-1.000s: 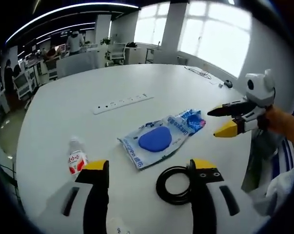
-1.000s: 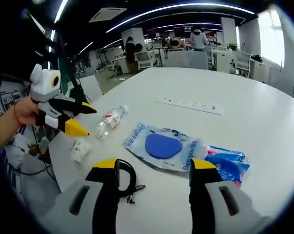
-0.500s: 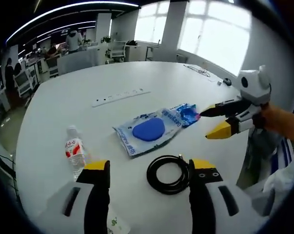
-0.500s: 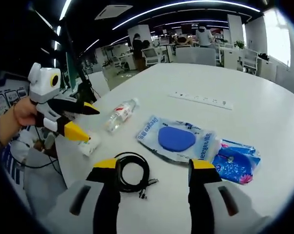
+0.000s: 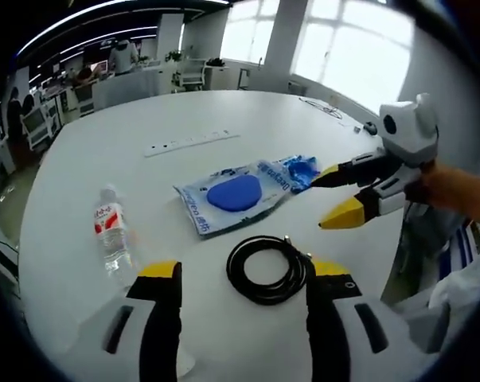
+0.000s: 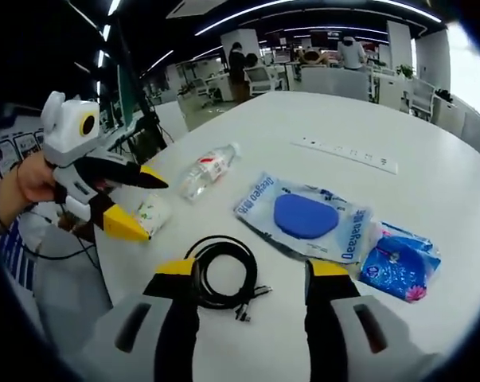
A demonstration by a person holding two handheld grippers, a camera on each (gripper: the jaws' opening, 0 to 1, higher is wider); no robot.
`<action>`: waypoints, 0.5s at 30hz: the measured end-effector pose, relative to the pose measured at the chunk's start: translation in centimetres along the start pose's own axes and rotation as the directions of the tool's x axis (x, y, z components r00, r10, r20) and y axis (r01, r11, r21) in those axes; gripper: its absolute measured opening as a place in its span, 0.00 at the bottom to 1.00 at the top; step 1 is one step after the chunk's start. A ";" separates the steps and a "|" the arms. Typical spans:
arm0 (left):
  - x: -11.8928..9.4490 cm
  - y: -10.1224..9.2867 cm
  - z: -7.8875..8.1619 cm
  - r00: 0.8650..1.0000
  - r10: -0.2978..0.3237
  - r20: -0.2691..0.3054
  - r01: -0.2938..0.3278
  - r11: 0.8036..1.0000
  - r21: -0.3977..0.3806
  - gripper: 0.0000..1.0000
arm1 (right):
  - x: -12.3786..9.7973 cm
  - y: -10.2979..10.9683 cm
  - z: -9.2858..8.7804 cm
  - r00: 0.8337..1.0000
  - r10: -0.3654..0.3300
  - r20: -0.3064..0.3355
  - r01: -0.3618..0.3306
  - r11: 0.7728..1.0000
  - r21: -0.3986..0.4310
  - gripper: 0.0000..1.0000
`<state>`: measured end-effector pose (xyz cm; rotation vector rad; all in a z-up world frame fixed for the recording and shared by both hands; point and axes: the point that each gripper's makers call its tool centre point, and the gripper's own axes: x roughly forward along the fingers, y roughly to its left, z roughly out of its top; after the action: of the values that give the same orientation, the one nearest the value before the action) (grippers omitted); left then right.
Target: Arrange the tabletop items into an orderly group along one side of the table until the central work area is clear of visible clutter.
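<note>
Left gripper view is opened from its own left tool (image 5: 238, 274), whose two yellow-tipped jaws are spread wide with nothing gripped between them, held above the white worktop (image 5: 88, 167). Just past the jaw tips a coiled black cable (image 5: 265, 269) is seen lying flat on the worktop. Beyond the cable a clear packet with a blue pad inside (image 5: 233, 196) is laid, and touching its far end a smaller blue printed packet (image 5: 300, 169) is found. Off to the left a water bottle (image 5: 110, 232) is seen lying on its side, well apart from the packets, and farther back a white power strip (image 5: 192, 142) is stretched across the worktop. From the right the right tool (image 5: 332, 196) is brought into this view in a person's hand (image 5: 446, 187), its jaws parted and empty, near the small blue packet. In the right gripper view the right tool (image 6: 245, 277) is shown with jaws wide apart and nothing held, the black cable (image 6: 220, 274) lying just ahead of them. The left tool (image 6: 138, 204) is seen at the left, jaws apart, with a small white printed packet (image 6: 154, 213) lying just beside the lower tip; whether they touch cannot be told. At the far desks several people are seen.
</note>
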<state>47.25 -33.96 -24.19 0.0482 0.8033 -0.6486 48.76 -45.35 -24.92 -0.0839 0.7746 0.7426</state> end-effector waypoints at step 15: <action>1.9 -0.5 -2.6 0.999 -0.009 -0.042 0.007 0.999 -0.044 0.57 | 3.7 0.4 -1.6 0.996 0.044 -0.080 -0.047 0.998 -0.034 0.49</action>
<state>46.27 -34.65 -27.24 0.0185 0.8591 -0.6391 49.27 -43.42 -28.44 -0.1294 0.8411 0.8003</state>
